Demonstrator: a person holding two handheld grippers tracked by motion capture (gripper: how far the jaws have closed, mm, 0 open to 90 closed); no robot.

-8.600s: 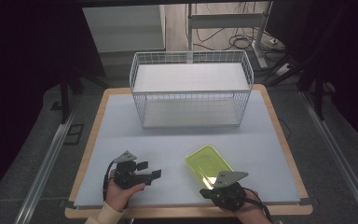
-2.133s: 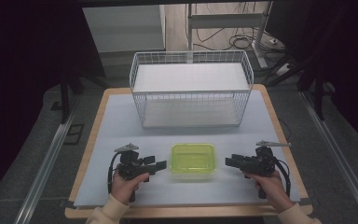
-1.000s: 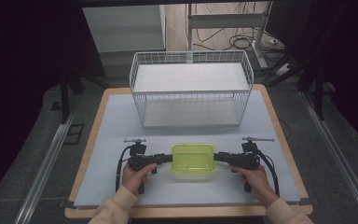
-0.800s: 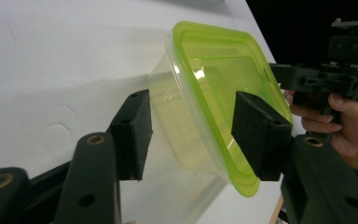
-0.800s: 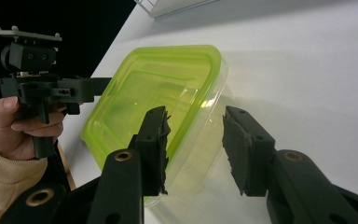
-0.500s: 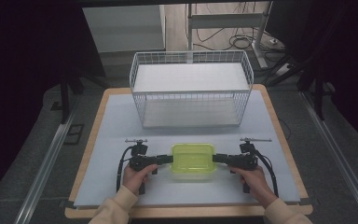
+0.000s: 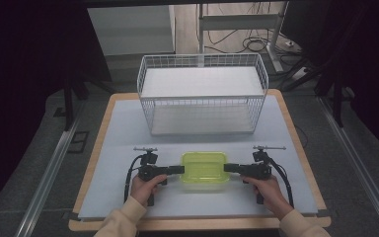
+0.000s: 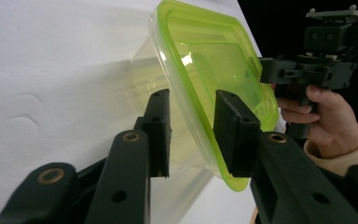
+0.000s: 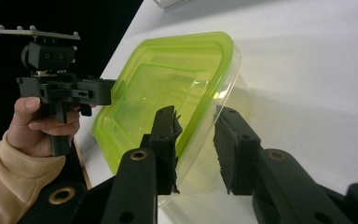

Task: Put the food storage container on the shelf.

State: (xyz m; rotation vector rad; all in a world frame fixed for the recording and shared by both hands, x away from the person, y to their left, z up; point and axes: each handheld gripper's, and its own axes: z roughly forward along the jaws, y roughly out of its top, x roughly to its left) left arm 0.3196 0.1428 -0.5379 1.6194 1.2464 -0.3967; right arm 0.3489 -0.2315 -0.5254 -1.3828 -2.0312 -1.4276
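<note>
A pale grey surface on a wooden-edged table sits in a dim room, with a white wire basket standing empty at its far side. Near the front edge lies a clear container with a lime-green lid, flat on the surface, well short of the basket. A second ago the two claws had only just arrived at its short ends; since then the hands have stayed put while both sets of jaws have been closing. The left claw now straddles the lid's rim at one end, one jaw over the lid and the other against the clear wall below, narrowed but with a slight gap visible on each side of the rim. The right claw does the same at the opposite end, its jaws also narrowed around the rim, and contact looks close but not certain. The container has not left the surface. It appears the two-handed grasp is nearly set, so lifting toward the basket likely comes next once both ends are pinched firmly.
</note>
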